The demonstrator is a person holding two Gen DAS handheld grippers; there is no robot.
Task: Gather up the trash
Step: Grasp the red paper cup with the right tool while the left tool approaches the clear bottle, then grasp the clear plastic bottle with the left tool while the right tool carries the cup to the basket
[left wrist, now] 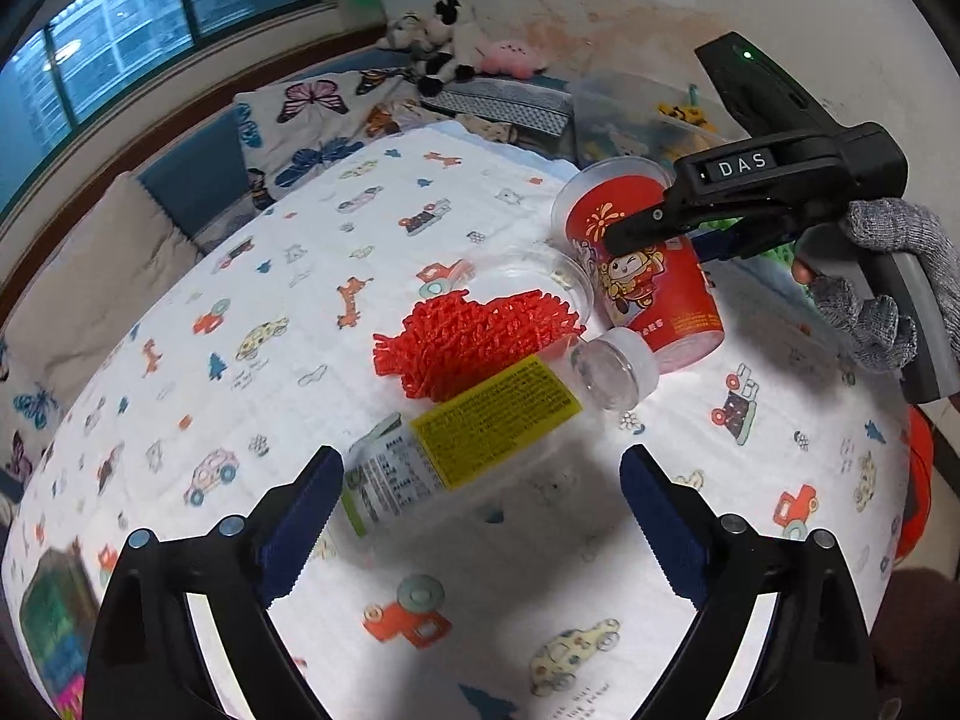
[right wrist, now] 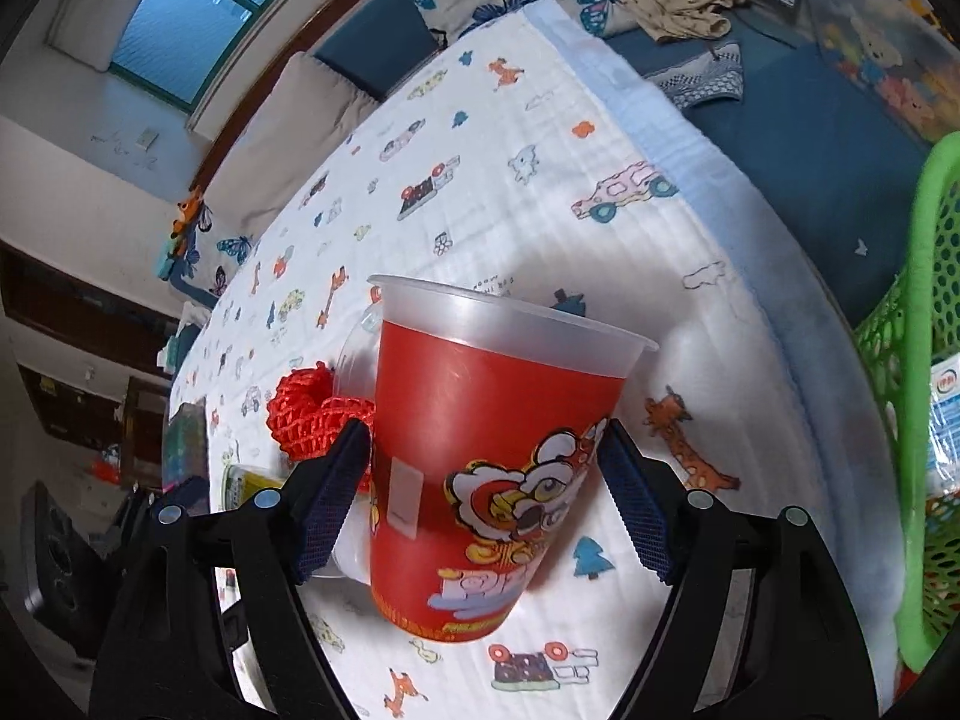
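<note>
A red printed plastic cup [right wrist: 486, 468] stands tilted on the cartoon-print cloth. My right gripper [right wrist: 483, 498] is shut on the cup, its pads [right wrist: 327, 498] pressing both sides; it also shows in the left wrist view [left wrist: 645, 222] holding the cup [left wrist: 654, 294]. A clear bottle with a yellow label [left wrist: 480, 438] lies on its side between the pads of my left gripper [left wrist: 477, 516], which is open and touches nothing. A red mesh net [left wrist: 468, 348] lies beside a clear cup [left wrist: 540, 276] behind the bottle.
A green mesh basket [right wrist: 924, 396] holding a wrapper stands at the right edge of the bed. Butterfly pillows [left wrist: 312, 120], plush toys [left wrist: 438, 42] and a clear storage box [left wrist: 630, 114] lie beyond the cloth. A dark object [left wrist: 54, 612] sits at the cloth's near left.
</note>
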